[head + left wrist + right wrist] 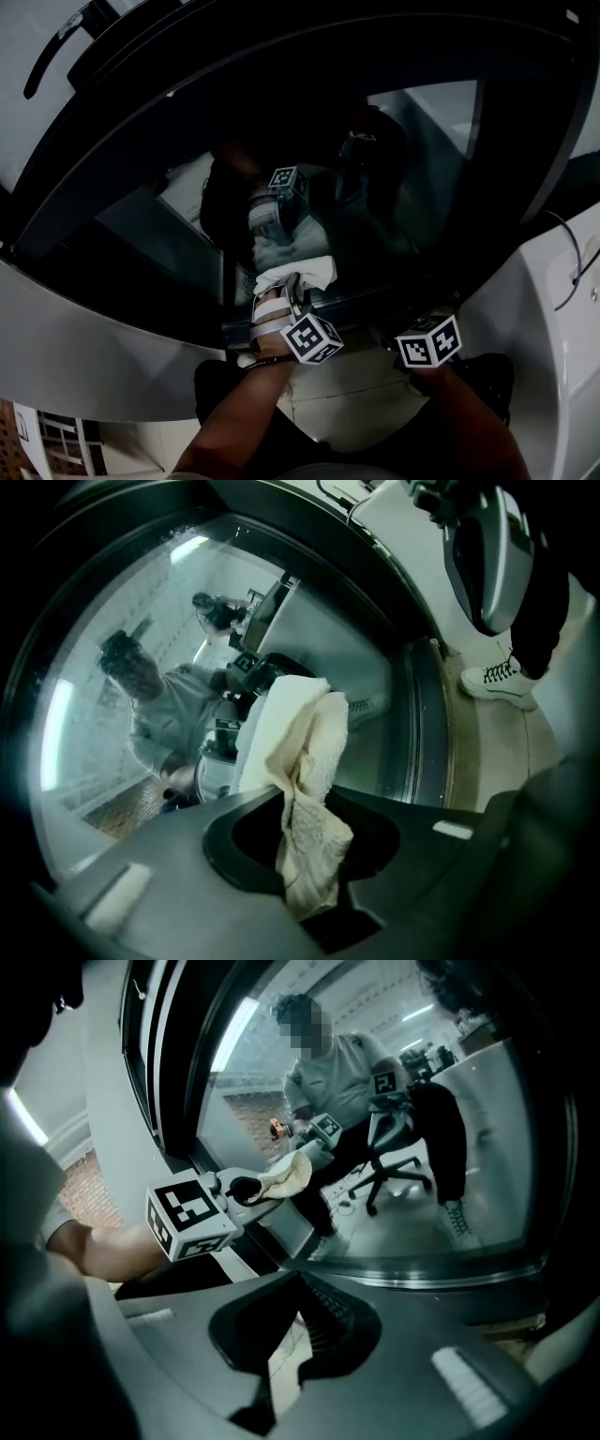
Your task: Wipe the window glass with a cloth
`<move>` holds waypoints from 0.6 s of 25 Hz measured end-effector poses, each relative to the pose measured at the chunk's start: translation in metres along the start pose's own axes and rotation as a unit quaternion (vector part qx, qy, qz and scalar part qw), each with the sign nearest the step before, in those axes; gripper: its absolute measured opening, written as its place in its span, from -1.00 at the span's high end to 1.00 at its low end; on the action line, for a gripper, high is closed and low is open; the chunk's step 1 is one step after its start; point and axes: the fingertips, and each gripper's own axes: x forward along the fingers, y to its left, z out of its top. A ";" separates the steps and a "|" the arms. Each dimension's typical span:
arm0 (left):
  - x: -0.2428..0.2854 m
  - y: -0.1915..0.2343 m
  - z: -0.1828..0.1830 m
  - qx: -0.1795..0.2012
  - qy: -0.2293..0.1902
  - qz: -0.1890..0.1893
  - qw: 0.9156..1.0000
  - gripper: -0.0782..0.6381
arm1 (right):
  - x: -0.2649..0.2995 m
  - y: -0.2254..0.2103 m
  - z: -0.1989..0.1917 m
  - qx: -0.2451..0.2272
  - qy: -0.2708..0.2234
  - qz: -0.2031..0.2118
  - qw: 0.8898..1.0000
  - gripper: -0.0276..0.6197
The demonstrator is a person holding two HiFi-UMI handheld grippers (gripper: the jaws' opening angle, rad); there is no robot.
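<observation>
At the left of the head view the glass [131,197] spreads dark and hard. It is a rigid, smooth, breakable sheet that should take pressure only through something soft laid flat on it. Near the middle, the left gripper [286,298] has its fingers clenched on the cloth [305,789]. The left gripper view shows the cloth pinched at a bunched lower fold, with the free part standing up past the fingertips. That free part lies against the pane low down, just above the bottom edge. The cloth looks like light, limp terry that will fold and drag rather than push. The hold therefore belongs on a gathered wad, as here, with enough loose fabric ahead to keep the hard fingers off the glass. I judge it could creep out of the pinch under a firm stroke. Below the window sits a white panel [103,361], and that lower edge will stop any downward stroke. Further right, the right gripper [302,1335] hovers near the left one, its fingers closed together on nothing. It is out of the wiping path unless strokes run rightward. At the right of the left gripper view a white shoe [497,679] and a dark trouser leg [544,621] show, well apart from the cloth.
</observation>
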 end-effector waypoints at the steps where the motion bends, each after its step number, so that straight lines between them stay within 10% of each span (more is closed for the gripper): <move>1: 0.000 -0.001 -0.001 -0.001 0.004 -0.006 1.000 0.49 | 0.001 0.000 -0.002 -0.001 0.003 0.001 1.000 0.91; 15: -0.002 -0.001 -0.004 -0.022 0.044 -0.114 0.992 0.49 | -0.003 -0.011 -0.008 0.001 0.009 -0.006 1.000 0.91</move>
